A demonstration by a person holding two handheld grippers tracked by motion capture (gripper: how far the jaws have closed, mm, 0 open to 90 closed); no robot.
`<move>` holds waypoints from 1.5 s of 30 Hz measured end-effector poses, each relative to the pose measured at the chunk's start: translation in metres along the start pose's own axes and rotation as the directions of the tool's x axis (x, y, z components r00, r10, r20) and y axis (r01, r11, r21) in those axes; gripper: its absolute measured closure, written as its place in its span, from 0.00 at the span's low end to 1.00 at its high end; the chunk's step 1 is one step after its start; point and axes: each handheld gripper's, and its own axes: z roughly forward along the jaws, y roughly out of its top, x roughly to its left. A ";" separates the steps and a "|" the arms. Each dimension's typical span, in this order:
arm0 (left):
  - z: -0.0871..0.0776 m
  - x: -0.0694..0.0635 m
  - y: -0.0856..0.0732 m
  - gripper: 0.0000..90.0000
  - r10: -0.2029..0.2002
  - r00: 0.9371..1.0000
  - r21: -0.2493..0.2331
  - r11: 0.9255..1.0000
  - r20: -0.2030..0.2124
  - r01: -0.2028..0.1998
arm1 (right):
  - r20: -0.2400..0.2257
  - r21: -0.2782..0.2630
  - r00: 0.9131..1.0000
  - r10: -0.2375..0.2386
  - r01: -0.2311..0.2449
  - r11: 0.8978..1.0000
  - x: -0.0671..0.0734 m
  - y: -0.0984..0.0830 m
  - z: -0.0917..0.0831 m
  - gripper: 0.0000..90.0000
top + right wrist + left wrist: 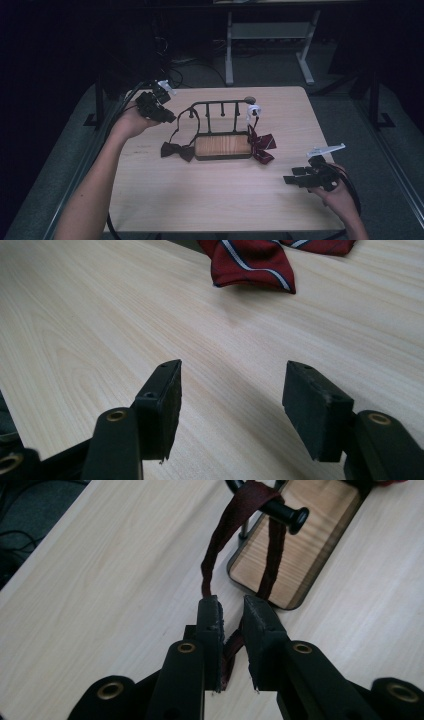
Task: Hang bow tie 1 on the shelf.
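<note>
No brand, label or writing can be read anywhere here. On the light wooden table (210, 200) I count one black metal rack (222, 106) with a wooden base, standing near the far edge at the middle, and two bow ties. The dark bow tie (177, 150) lies at the rack's left end, its dark red strap (226, 527) looped up over one of the rack's knobbed pegs (287, 514). The red striped bow tie (261, 145) lies at the rack's right end, white stripes showing on it in the right gripper view, where the top edge cuts it off.

The left gripper (232, 612) sits near the table's far left corner. Its jaws stand a little apart, with the strap running slack between them and neither pad pressing on it, so it is released. The strap's lower part is hidden behind the jaws. The right gripper (231, 407) hovers near the right edge toward the near corner, jaws spread wide over bare wood with nothing between them. The room behind the table is dark, and a white-framed stand there is hard to make out.
</note>
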 end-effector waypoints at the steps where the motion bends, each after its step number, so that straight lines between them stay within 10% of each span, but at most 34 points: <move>1: 0.000 0.000 -0.001 0.86 0.000 1.000 0.000 1.000 0.000 0.000 | -0.001 -0.001 1.000 0.005 -0.005 1.000 0.000 0.000 0.000 0.45; 45: 0.009 -0.022 -0.050 0.71 -0.024 0.999 -0.083 0.996 0.049 0.028 | 0.043 -0.022 0.999 -0.004 0.005 1.000 -0.003 -0.004 0.004 0.45</move>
